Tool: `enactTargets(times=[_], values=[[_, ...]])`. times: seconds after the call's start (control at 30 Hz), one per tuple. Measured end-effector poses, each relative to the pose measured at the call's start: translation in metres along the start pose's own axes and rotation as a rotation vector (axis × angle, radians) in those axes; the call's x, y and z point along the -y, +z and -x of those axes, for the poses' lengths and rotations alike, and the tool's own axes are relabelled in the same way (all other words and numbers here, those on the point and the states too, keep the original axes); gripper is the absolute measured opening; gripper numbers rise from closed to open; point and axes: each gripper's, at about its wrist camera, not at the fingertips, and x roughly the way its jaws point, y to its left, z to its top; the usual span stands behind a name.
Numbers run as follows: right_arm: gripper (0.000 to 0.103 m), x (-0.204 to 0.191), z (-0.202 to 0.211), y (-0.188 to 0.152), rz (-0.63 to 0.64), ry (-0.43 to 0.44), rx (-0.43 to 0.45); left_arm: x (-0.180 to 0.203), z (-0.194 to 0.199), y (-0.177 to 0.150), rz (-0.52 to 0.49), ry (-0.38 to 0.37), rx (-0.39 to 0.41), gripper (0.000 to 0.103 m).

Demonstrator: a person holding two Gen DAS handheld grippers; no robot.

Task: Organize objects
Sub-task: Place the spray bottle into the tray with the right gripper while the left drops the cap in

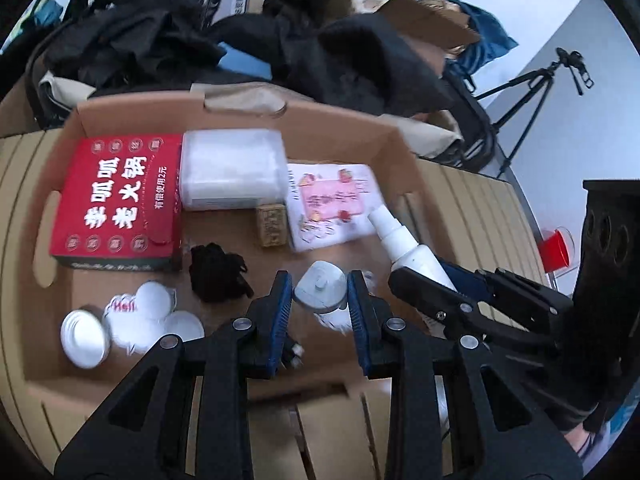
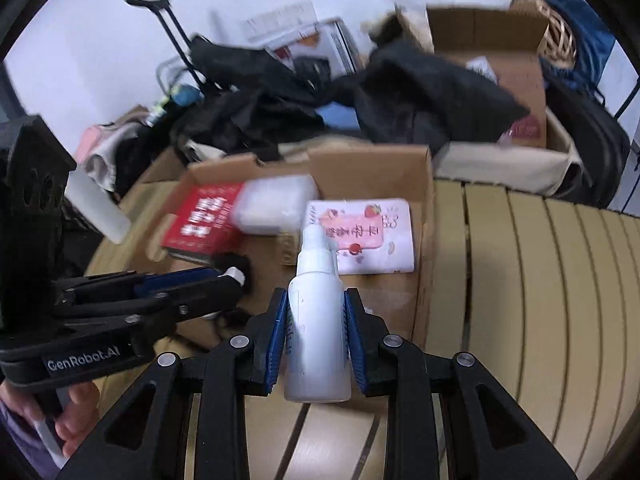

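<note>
My left gripper (image 1: 319,300) is shut on a small white bottle with a grey cap (image 1: 322,289), held over the near part of an open cardboard box (image 1: 340,128). My right gripper (image 2: 316,328) is shut on a white spray bottle (image 2: 316,320), its nozzle pointing toward the box (image 2: 368,168). In the left wrist view the spray bottle (image 1: 404,248) and the right gripper (image 1: 452,292) sit just right of my left gripper, over the box's right side. The right wrist view shows the left gripper (image 2: 236,280) at the left, with a hand (image 2: 76,404) below it.
Inside the box lie a red carton (image 1: 116,208), a clear plastic tub (image 1: 232,168), a pink-and-white packet (image 1: 332,204), a small brown block (image 1: 272,224), a black bundle (image 1: 218,272) and white round lids (image 1: 84,336). Dark clothes (image 1: 360,52) and boxes are piled behind. A slatted table (image 2: 540,280) extends right.
</note>
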Motion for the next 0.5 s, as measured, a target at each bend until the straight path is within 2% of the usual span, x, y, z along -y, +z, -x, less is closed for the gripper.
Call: enactTargets(times=[0.03,0.13,0.2,0.27,0.33,0.37,0.4,0.5], values=[[0.03,0.002,-0.006,0.002,-0.002,-0.011,-0.005,-0.003,-0.004,0.001,0.006,-0.003,0.0,0.025],[0.032,0.007,-0.019,-0.002,-0.005,-0.04,-0.035,-0.008,-0.012,0.003,0.003,-0.001,-0.024,0.039],[0.043,0.005,-0.02,-0.005,0.023,-0.061,-0.038,-0.01,-0.004,0.004,-0.001,-0.005,-0.01,0.048],[0.072,0.004,-0.01,-0.004,0.037,-0.041,-0.015,-0.01,0.01,0.004,-0.012,-0.016,0.011,0.053],[0.075,0.001,0.004,-0.001,0.038,-0.035,0.018,-0.009,0.028,0.005,-0.024,-0.025,0.035,0.055],[0.075,0.0,0.017,0.002,0.035,-0.033,0.042,-0.008,0.04,0.005,-0.037,-0.019,0.046,0.059],[0.075,-0.001,0.026,0.004,0.033,-0.036,0.057,-0.006,0.054,0.004,-0.054,-0.001,0.054,0.066],[0.075,-0.006,0.057,0.01,0.039,-0.06,0.075,-0.001,0.093,-0.002,-0.107,0.048,0.086,0.071]])
